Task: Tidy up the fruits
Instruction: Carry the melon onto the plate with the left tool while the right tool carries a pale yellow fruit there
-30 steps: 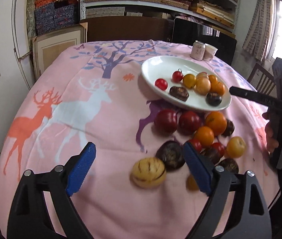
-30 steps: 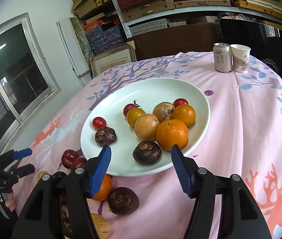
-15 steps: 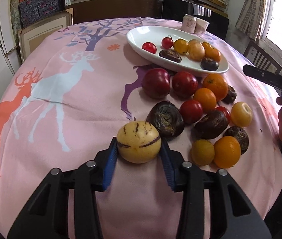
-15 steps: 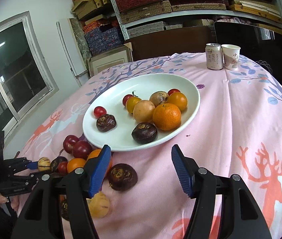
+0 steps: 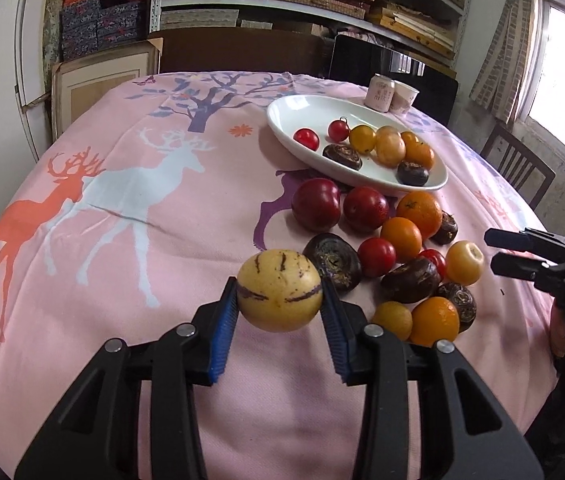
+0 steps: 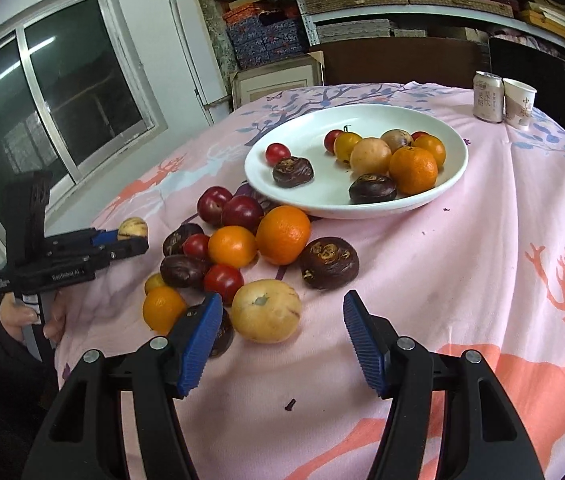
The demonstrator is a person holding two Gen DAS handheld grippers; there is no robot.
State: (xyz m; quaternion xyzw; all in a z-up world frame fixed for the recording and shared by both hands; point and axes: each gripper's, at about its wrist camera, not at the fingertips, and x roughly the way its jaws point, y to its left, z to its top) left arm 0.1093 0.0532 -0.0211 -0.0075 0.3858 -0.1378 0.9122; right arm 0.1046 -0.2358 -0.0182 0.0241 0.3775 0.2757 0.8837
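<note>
Between the blue pads (image 5: 224, 322) of the left claw (image 5: 278, 316) sits a yellow purple-striped melon (image 5: 278, 297), clamped on both sides; jaws have just been closing on it. Whether it's lifted off the pink deer tablecloth (image 5: 122, 240) or touching: can't tell. Just beyond and right of it, a loose pile of fruit (image 5: 398, 248): dark wrinkled ones, oranges, red & yellow ones, several partly hidden behind each other. Further on, a white plate (image 5: 282, 114) w/ more fruit, then a can (image 5: 379, 87) & paper cup (image 5: 402, 98).

Right claw (image 6: 282, 340) is apart, nothing gripped; a pale yellow fruit (image 6: 266, 310) lies just ahead, nearer its left pad, not touching. A dark fruit (image 6: 222, 334) is half hidden behind that pad.
</note>
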